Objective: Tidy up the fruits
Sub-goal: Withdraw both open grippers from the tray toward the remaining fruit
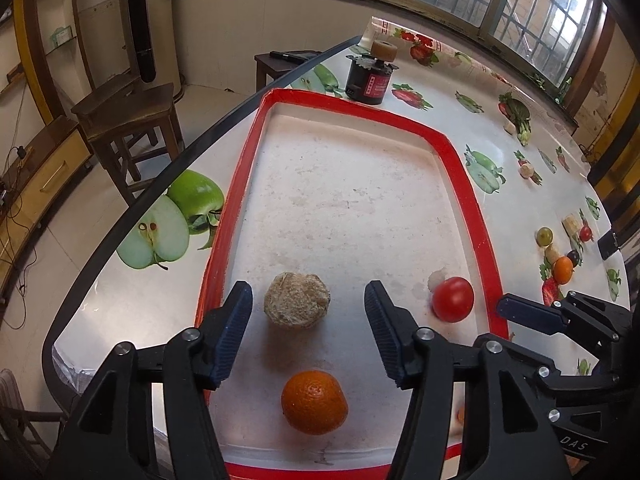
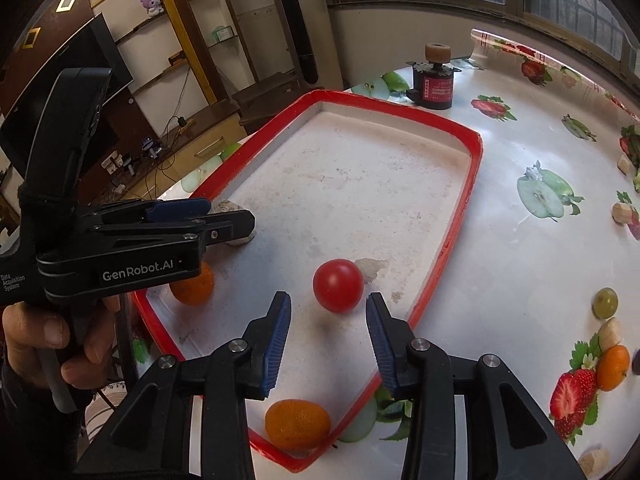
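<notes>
The red tomato [image 2: 338, 285] lies in the red-rimmed tray [image 2: 472, 184], just ahead of the right gripper [image 2: 328, 316], whose jaws stand apart and empty. It looks smooth, round and light, apt to roll or bruise, so take it across its middle. The left gripper [image 1: 308, 300] gapes empty before a rough beige lump [image 1: 297, 300], a mandarin [image 1: 314, 402] beneath it.

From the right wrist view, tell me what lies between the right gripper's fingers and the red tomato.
Nothing: in the right wrist view only bare white tray floor separates the right gripper from the red tomato.
</notes>
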{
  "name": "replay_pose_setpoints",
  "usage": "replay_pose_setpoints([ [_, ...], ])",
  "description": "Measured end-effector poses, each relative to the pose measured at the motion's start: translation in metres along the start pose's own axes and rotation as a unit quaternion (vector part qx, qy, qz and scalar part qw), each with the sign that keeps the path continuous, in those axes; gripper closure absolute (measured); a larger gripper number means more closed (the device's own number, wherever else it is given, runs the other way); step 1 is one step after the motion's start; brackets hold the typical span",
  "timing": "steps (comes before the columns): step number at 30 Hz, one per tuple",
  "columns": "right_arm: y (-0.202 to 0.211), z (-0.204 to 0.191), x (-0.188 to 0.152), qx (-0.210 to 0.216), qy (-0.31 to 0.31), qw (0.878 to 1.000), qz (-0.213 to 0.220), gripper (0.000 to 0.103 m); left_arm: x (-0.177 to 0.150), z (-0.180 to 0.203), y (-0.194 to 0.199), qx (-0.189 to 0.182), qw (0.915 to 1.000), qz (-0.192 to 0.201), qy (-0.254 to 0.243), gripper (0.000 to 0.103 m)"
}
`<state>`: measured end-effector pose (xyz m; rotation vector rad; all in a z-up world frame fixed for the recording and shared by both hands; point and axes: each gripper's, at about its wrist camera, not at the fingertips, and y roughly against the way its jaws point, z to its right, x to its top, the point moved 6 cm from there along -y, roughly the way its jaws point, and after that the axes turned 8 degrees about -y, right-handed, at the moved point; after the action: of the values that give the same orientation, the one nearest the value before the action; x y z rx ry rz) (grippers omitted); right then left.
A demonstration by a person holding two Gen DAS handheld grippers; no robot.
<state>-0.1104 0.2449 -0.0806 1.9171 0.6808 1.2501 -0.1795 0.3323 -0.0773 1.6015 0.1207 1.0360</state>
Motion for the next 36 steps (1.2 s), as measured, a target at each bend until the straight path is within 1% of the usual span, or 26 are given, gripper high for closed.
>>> replay_pose_setpoints([
  [4, 0.020, 0.009, -0.005, -0.003, -0.010, 1.000, 0.015, 0.061, -0.001, 0.006, 0.003, 0.002, 1.0000, -0.001, -0.004, 0.046],
  [9, 0.046, 0.027, -0.011, -0.011, -0.029, 0.999, 0.036, 0.055, 0.001, 0.020, 0.011, 0.001, 0.9998, 0.006, -0.017, 0.046],
  [22, 0.081, 0.069, -0.024, -0.026, -0.073, 0.995, 0.060, 0.054, 0.005, 0.069, 0.032, -0.013, 0.9979, 0.023, -0.059, 0.046],
  [36, 0.117, 0.127, -0.050, -0.063, -0.122, 0.987, 0.078, 0.054, 0.001, 0.127, 0.033, -0.042, 0.9937, 0.017, -0.103, 0.046],
])
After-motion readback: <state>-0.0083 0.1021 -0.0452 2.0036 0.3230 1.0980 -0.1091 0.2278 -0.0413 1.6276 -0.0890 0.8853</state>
